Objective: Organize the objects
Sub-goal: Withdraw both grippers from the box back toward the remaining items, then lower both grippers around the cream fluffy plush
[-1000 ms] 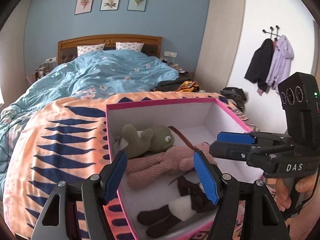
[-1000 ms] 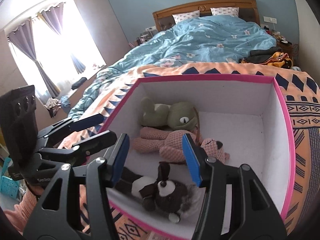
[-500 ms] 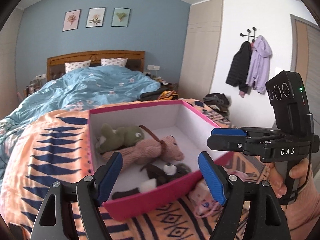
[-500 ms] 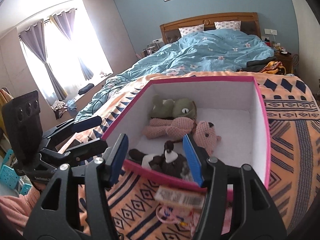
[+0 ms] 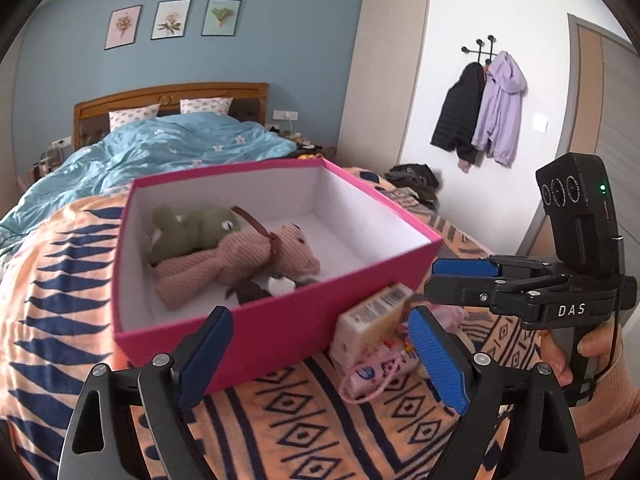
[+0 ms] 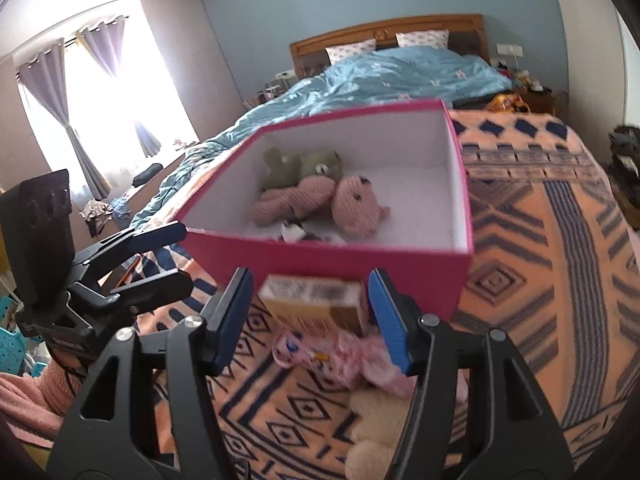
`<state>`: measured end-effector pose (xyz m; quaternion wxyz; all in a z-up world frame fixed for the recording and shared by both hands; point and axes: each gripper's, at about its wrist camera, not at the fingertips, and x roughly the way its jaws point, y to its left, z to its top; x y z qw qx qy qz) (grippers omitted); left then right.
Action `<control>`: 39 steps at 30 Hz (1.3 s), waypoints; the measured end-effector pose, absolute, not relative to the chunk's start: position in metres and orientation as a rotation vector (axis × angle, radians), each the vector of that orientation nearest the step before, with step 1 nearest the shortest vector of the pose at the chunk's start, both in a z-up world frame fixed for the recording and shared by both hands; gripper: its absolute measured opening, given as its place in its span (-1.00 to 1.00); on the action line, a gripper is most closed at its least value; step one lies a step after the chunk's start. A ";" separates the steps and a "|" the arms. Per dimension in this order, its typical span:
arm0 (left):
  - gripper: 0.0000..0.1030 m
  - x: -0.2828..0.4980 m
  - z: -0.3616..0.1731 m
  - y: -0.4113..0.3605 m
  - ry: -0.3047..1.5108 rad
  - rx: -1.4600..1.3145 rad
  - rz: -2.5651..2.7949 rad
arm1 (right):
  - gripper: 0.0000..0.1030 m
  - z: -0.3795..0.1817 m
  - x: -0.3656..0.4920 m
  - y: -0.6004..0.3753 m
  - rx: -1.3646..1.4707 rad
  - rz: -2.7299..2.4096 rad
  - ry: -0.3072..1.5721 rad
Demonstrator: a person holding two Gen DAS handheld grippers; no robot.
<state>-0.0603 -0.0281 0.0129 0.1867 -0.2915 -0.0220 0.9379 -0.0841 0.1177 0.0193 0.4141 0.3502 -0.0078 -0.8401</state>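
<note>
Left wrist view: the left gripper (image 5: 320, 354) hangs empty before the pink box's (image 5: 256, 328) near wall, jaws opening, plush toys (image 5: 236, 248) already packed inside. Right wrist view: the right gripper (image 6: 310, 312), jaws widening, brackets the small carton (image 6: 316, 300) untouched on the blanket (image 6: 540, 280) against that wall, probably next to go in.

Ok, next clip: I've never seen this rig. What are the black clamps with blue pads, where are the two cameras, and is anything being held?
No robot: a person holds two hand-held grippers. Each picture comes from a fisheye camera on one gripper, looking along its fingers. The left gripper and right gripper are both opening and hold nothing. The right one hovers above a small yellow-and-white cardboard packet. That packet lies on the orange patterned blanket, in front of the open pink cardboard box. Inside are a green plush toy, a pink knitted plush bear and a dark plush toy.
</note>
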 end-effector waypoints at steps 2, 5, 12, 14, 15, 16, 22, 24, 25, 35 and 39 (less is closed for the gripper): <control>0.77 -0.059 0.010 -0.024 -0.056 -0.829 2.630 | 0.20 0.013 -0.084 0.122 0.898 -2.121 -0.022; 0.76 -0.057 0.005 -0.017 -0.037 -0.843 2.615 | 0.20 0.006 -0.084 0.129 0.921 -2.130 -0.040; 0.76 -0.058 -0.008 -0.008 -0.024 -0.891 2.585 | 0.20 -0.009 -0.081 0.140 0.960 -2.144 -0.057; 0.76 -0.059 -0.011 -0.006 -0.026 -0.903 2.576 | 0.20 -0.011 -0.080 0.142 0.967 -2.158 -0.052; 0.76 -0.059 -0.012 -0.005 -0.026 -0.906 2.572 | 0.20 -0.011 -0.080 0.144 0.968 -2.164 -0.051; 0.76 -0.059 -0.013 -0.003 -0.024 -0.909 2.567 | 0.20 -0.011 -0.080 0.146 0.968 -2.170 -0.052; 0.76 -0.055 -0.016 0.008 0.001 -0.916 2.538 | 0.20 -0.013 -0.082 0.164 0.979 -2.219 -0.089; 0.76 -0.054 -0.017 0.012 0.016 -0.922 2.526 | 0.20 -0.017 -0.084 0.171 1.000 -2.235 -0.116; 0.76 -0.054 -0.018 0.014 0.020 -0.926 2.521 | 0.20 -0.019 -0.086 0.175 1.011 -2.243 -0.126; 0.76 -0.047 -0.025 0.039 0.079 -0.951 2.434 | 0.20 -0.033 -0.080 0.200 1.079 -2.236 -0.175; 0.76 -0.044 -0.028 0.051 0.102 -0.956 2.396 | 0.20 -0.039 -0.072 0.197 1.092 -2.197 -0.146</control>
